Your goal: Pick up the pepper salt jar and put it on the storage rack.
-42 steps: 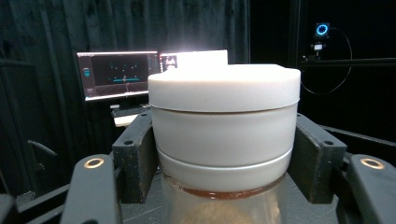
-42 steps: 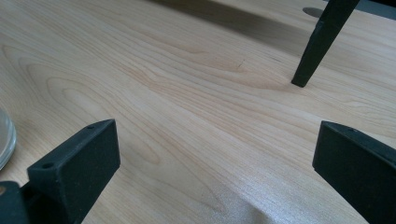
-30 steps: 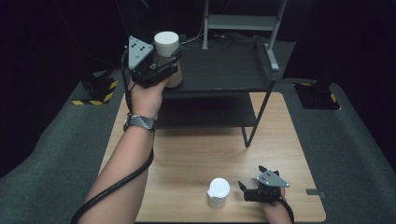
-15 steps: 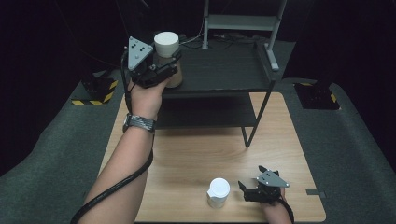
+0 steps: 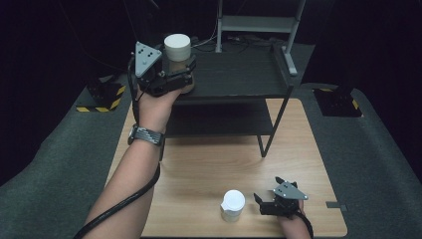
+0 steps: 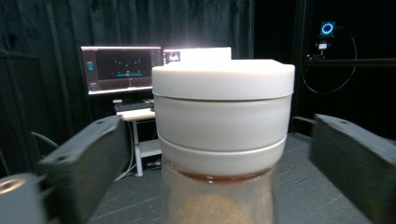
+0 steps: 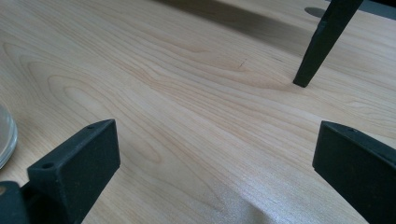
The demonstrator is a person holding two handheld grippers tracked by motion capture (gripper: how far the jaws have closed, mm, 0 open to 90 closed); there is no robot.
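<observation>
Left gripper view: jar (image 6: 223, 140) base cut off | fingers (image 6: 84, 163) just opened, apparently clear

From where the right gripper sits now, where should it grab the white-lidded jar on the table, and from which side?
Grip the jar on its clear body just under the white lid, coming level from its right, where the right gripper already waits with jaws open toward it. The jar stands upright on the table, round-sided, so two jaws can probably close across its width; the lid's wider rim should stop it slipping down.
</observation>
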